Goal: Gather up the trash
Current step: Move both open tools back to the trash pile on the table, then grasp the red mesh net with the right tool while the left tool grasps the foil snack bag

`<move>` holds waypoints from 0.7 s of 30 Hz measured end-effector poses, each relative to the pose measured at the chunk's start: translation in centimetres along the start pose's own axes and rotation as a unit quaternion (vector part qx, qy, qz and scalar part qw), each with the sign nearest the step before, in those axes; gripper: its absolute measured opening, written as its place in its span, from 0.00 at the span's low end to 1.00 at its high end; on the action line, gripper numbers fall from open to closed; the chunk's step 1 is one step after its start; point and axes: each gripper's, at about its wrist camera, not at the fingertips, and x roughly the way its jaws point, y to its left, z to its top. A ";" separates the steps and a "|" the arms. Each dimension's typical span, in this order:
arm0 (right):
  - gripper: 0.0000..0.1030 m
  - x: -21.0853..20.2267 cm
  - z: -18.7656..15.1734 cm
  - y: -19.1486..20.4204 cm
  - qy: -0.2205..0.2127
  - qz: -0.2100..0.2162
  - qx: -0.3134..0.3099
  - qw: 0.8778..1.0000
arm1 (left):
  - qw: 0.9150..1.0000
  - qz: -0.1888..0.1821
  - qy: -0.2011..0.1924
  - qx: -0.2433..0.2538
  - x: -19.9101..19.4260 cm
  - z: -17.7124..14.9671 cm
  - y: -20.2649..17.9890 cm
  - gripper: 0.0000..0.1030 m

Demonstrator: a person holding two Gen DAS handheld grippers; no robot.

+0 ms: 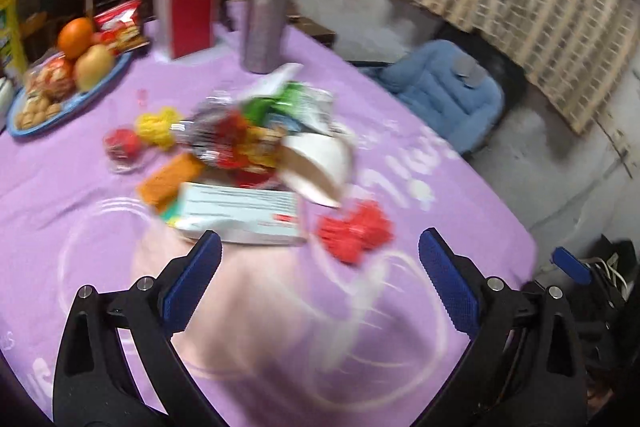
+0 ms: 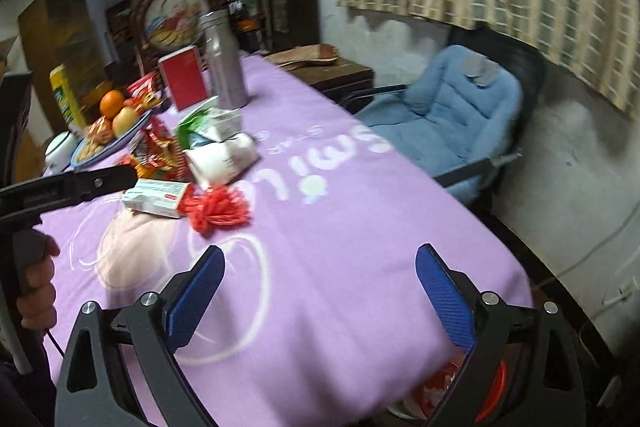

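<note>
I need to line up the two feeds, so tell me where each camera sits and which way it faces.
Left wrist: rides the left gripper, angled down at the trash pile on the purple tablecloth; its own open blue fingers show.
Right wrist: rides the right gripper, angled down along the table toward the blue chair; its open fingers, plus the left hand.
Shared: red pom-pom, white box, metal bottle.

A table under a lilac cloth (image 1: 60, 187) with white lettering carries everything. The silver bottle (image 1: 266, 15) stands toward its far end; just left of it is an upright red book (image 1: 188, 17), further left a blue fruit plate (image 1: 96, 87). Nearer than the bottle lies a heap of wrappers (image 1: 240, 135) (blurred), a white box (image 1: 244, 215) and a red tassel (image 1: 354, 231).
</note>
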 end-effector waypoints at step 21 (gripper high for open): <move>0.81 12.1 2.8 12.4 0.086 0.036 -0.131 0.987 | 0.987 0.038 0.047 -0.151 3.3 0.0 9.4 0.93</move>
